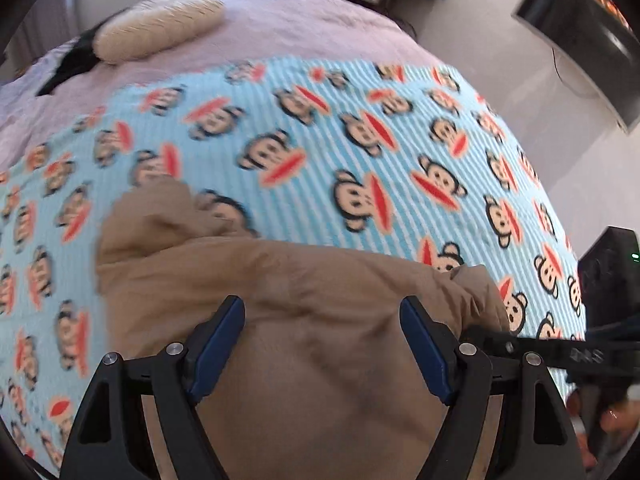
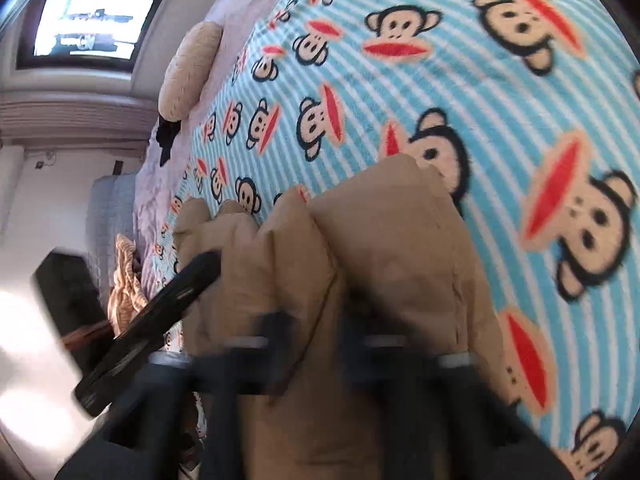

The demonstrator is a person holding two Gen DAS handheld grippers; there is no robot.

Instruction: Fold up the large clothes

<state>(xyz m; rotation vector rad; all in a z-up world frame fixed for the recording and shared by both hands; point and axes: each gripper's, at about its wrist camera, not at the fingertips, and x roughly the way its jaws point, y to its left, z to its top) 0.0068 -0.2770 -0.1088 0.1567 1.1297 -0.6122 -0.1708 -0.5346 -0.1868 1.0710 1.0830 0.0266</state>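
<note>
On the bed: tan padded garment (image 1: 304, 280) spread over a blue striped monkey-print blanket (image 1: 320, 152), near the bed's lower edge.
Hidden or cut off: lower part of the garment lost below the frame in both views; full outline and type of garment not readable.
Blur: right wrist view smeared along the bottom, right tongs (image 2: 316, 344) only dark streaks over the tan cloth.
Right tongs state: cannot tell whether clenched or released; tips dissolve into the blur against the fabric.
Left tongs (image 1: 322, 320): blue-padded fingers (image 1: 218, 344) spread wide apart, released, nothing between them but the garment's surface below.
Left tongs in the other view: seen as a dark bar (image 2: 160, 312) crossing the left edge of the garment.
Right tongs in the left view: dark arm (image 1: 560, 348) entering from the right, its tip against the garment's right fold; jaw position hidden by cloth.
Garment look: matte tan, puffy, soft rounded quilted lobes; bunched into humps along its far edge, smoother close to the cameras.
Garment folds: several bulging ridges side by side in the right wrist view, creases running toward the tongs.
Surroundings: cream pillow (image 1: 160, 26) and a black item (image 1: 68, 66) on the lilac bedcover (image 1: 300, 24) beyond the blanket; window (image 2: 88, 16) at upper left in the right wrist view; dark shelf (image 1: 580, 36) on the wall.
</note>
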